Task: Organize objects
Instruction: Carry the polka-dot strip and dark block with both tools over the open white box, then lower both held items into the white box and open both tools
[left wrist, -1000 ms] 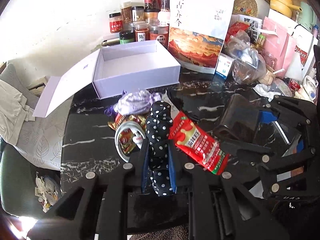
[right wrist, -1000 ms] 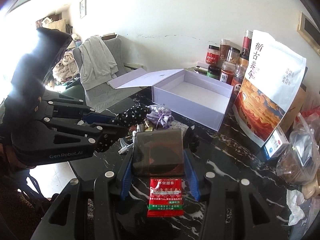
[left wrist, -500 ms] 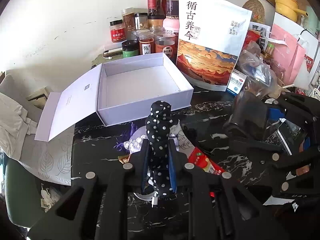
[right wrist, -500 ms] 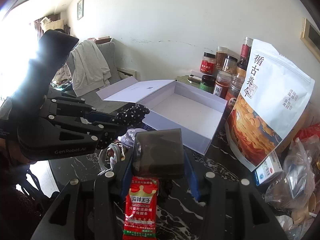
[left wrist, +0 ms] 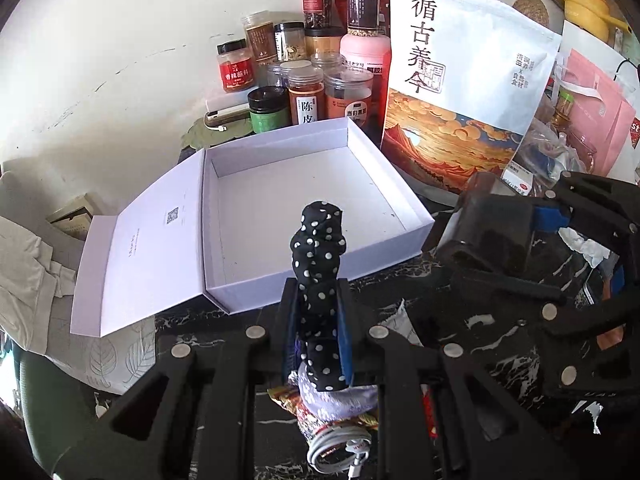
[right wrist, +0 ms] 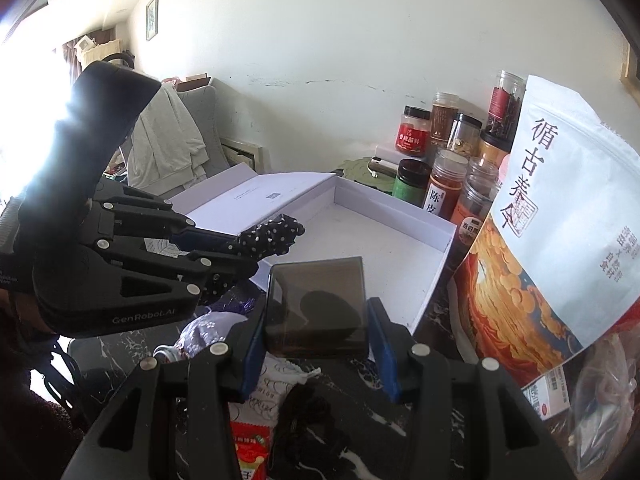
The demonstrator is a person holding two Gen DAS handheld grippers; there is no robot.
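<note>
The left gripper [left wrist: 318, 312] clamps a polka-dot cloth [left wrist: 318, 264] and the right gripper [right wrist: 316, 336] clamps a dark box [right wrist: 316, 304], both by the white box [left wrist: 404, 236].

Polka-dot cloth roll [left wrist: 318, 280] soft, matt; white box [left wrist: 304, 216] matt card; tinted case [right wrist: 316, 306] glossy plastic.

Your left gripper [left wrist: 318, 308] has its fingers nearly together, clamping something held between the pads. Your right gripper [right wrist: 316, 320], tilted downward, has its fingers partly spread, both pads pressing what they hold.
</note>
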